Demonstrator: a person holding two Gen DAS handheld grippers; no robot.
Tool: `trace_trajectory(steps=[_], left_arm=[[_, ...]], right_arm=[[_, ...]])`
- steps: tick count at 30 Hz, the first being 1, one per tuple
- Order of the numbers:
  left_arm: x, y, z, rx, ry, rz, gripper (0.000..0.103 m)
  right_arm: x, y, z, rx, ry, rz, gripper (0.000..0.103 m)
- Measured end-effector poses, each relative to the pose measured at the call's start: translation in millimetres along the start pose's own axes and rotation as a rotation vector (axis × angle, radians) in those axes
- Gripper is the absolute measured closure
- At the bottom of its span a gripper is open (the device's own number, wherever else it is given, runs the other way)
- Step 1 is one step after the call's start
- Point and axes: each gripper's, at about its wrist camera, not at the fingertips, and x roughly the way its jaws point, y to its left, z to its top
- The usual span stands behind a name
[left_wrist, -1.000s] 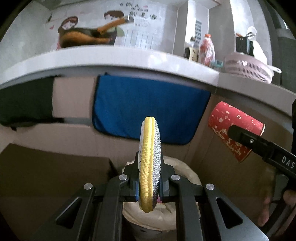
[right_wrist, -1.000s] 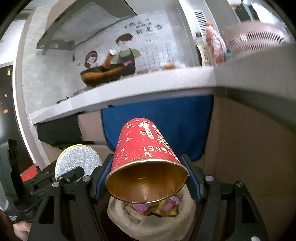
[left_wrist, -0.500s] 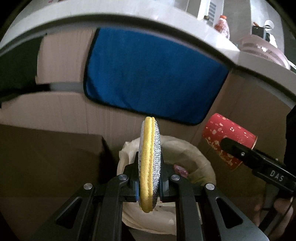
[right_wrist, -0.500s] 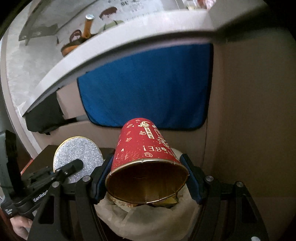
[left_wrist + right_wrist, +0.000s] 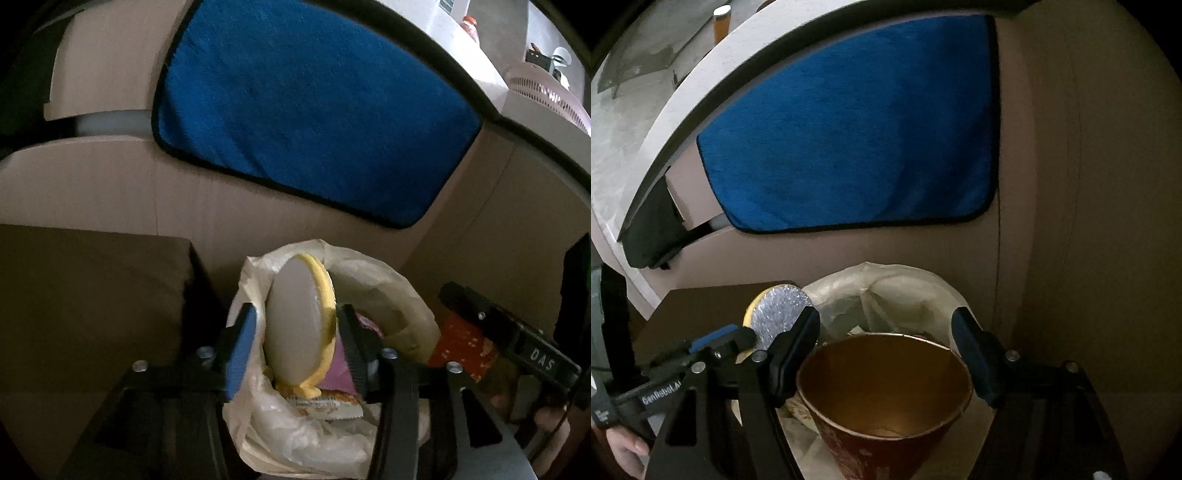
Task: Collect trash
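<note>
A round yellow-rimmed scouring pad (image 5: pixel 301 323) tips between the spread fingers of my left gripper (image 5: pixel 295 332), over the mouth of a bin lined with a pale plastic bag (image 5: pixel 384 291). Its silver face shows in the right wrist view (image 5: pixel 779 314). My right gripper (image 5: pixel 886 332) is open too; the red paper cup (image 5: pixel 886 398) drops mouth-up below its fingers, above the bag (image 5: pixel 886 291). The cup's red side shows in the left wrist view (image 5: pixel 461 343). Wrappers (image 5: pixel 325 402) lie inside the bag.
A blue towel (image 5: pixel 314 110) hangs on the beige cabinet front behind the bin. A dark brown box (image 5: pixel 92 314) stands left of the bin. The white counter edge (image 5: pixel 701 81) runs above. A pink colander (image 5: pixel 546 99) sits on the counter.
Both grippers moved down toward the bin and opened. The pad has tipped loose between the left fingers, and the cup has slipped down out of the right fingers.
</note>
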Motion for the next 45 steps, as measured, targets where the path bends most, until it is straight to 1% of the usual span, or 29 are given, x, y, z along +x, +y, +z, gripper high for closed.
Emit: trace_trajectory(steps=[2,5,8,10,14,18,19,20,21,24,26,28,30,32,34,37,38,41,42,44,45], left_arm=[[-2.1,4.4,2.1,-0.026,-0.016,-0.014,0.051],[-8.4,9.7,4.6,-0.063,-0.037,-0.015,0.051],[-14.7,10.1,4.2,-0.049,-0.041,-0.002,0.051],[-20.5,10.7,2.9,-0.040,-0.048,0.011,0.051],[-32.3,19.3,3.7,-0.037,-0.042,0.029,0.051],[-44.9,29.6,4.2,-0.011,-0.049,0.067,0.051],[-47.3,31.3,4.0,-0.002,-0.049,0.079,0.051],[-48.0,32.0,3.7,0.004,-0.050,0.086,0.051],[-51.0,32.6,3.0,0.010,-0.057,0.096,0.051],[-60.1,30.5,-0.8,0.013,-0.072,0.104,0.051],[-68.2,26.4,-5.7,0.013,-0.083,0.101,0.051],[-82.4,19.8,-13.8,0.025,-0.102,0.106,0.051],[-99.0,11.0,-24.4,0.051,-0.121,0.124,0.051],[-115.3,1.9,-36.6,0.082,-0.125,0.149,0.051],[-134.6,-7.6,-52.8,0.106,-0.135,0.181,0.051],[-167.3,-23.9,-81.6,0.148,-0.153,0.240,0.051],[-179.0,-28.2,-91.5,0.150,-0.157,0.251,0.051],[-208.5,-39.0,-115.7,0.136,-0.153,0.266,0.051],[-219.9,-43.6,-124.5,0.135,-0.156,0.282,0.051],[-240.0,-50.9,-138.6,0.147,-0.176,0.309,0.051],[-252.4,-54.3,-146.8,0.150,-0.200,0.328,0.051]], right_arm=[[-2.5,0.2,-1.1,-0.001,-0.011,-0.009,0.032],[-6.3,-0.1,-0.5,0.004,-0.019,-0.004,0.032],[-12.6,2.2,-2.9,-0.010,-0.036,-0.001,0.031],[-9.5,6.1,-3.4,-0.024,-0.028,0.008,0.031],[11.2,13.4,10.2,-0.024,-0.029,0.101,0.031],[38.5,21.0,33.6,-0.040,0.005,0.163,0.031],[39.7,22.8,37.8,-0.040,-0.008,0.162,0.029],[37.5,25.8,41.9,-0.050,-0.037,0.137,0.025],[33.5,27.7,42.7,-0.059,-0.060,0.107,0.023],[14.9,36.6,37.3,-0.101,-0.108,0.066,0.022],[-0.4,43.3,27.5,-0.136,-0.122,0.028,0.022],[-22.1,53.1,13.0,-0.178,-0.148,-0.036,0.022],[-44.7,59.8,-1.4,-0.190,-0.169,-0.066,0.022],[-65.7,63.2,-15.4,-0.170,-0.174,-0.064,0.022],[-87.7,66.1,-32.9,-0.142,-0.155,-0.056,0.022],[-122.9,75.5,-61.5,-0.130,-0.154,-0.083,0.022],[-132.7,77.4,-68.4,-0.129,-0.158,-0.091,0.022],[-169.2,86.5,-94.1,-0.137,-0.163,-0.078,0.022],[-183.6,90.9,-104.8,-0.140,-0.168,-0.079,0.022],[-203.9,101.3,-122.5,-0.172,-0.178,-0.094,0.022],[-211.9,107.0,-130.8,-0.190,-0.189,-0.111,0.022]])
